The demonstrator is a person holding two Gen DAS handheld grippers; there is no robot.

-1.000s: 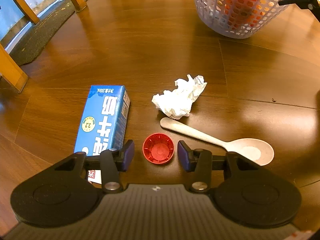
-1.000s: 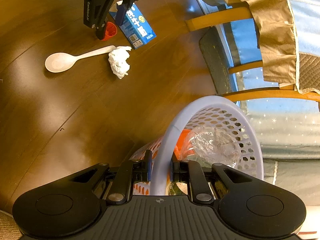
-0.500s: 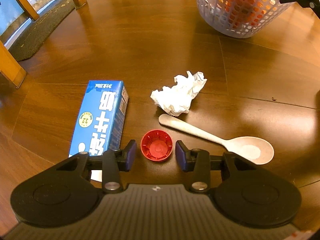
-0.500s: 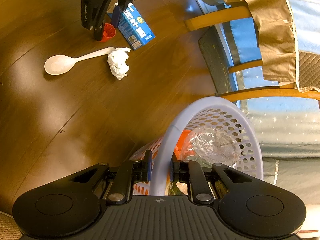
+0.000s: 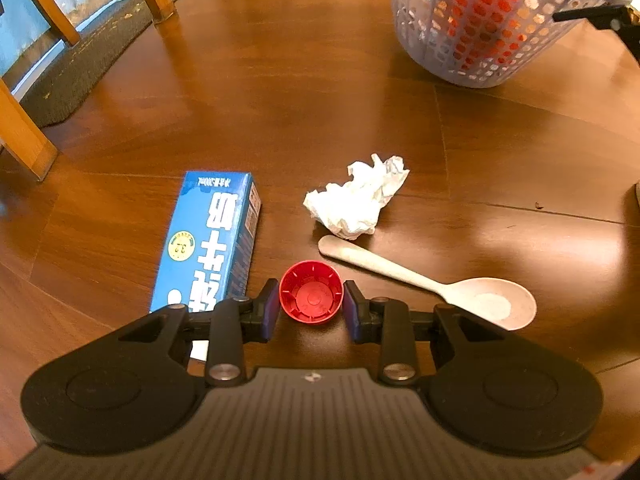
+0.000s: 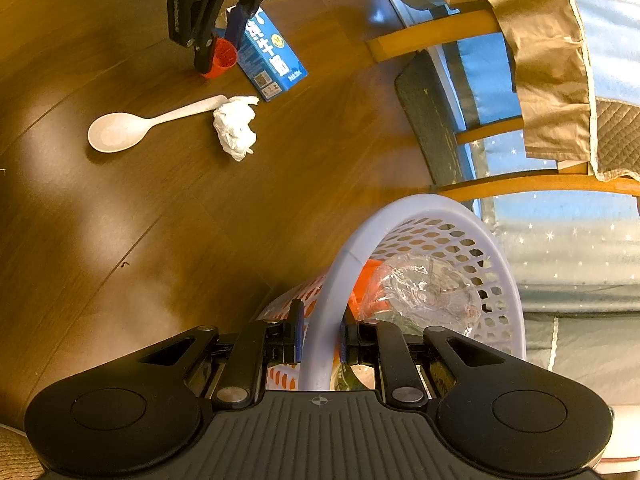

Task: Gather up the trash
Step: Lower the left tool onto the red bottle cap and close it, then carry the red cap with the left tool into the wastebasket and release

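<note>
Closing since a second ago around the red bottle cap (image 5: 311, 298) on the counter (image 5: 280, 120), left gripper (image 5: 310, 309) fingers not yet pinching, while right gripper (image 6: 319, 340) fingers clamp the basket (image 6: 496, 320) rim, steadying it far right for trash.

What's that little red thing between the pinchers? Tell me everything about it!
It is a red cap, round and plastic-looking, with small ridges around its inside wall and a flat disc at the bottom. It sits open side up on the brown wooden floor, between the blue carton and the white spoon. The left gripper is closing around it, a finger at each side.
</note>
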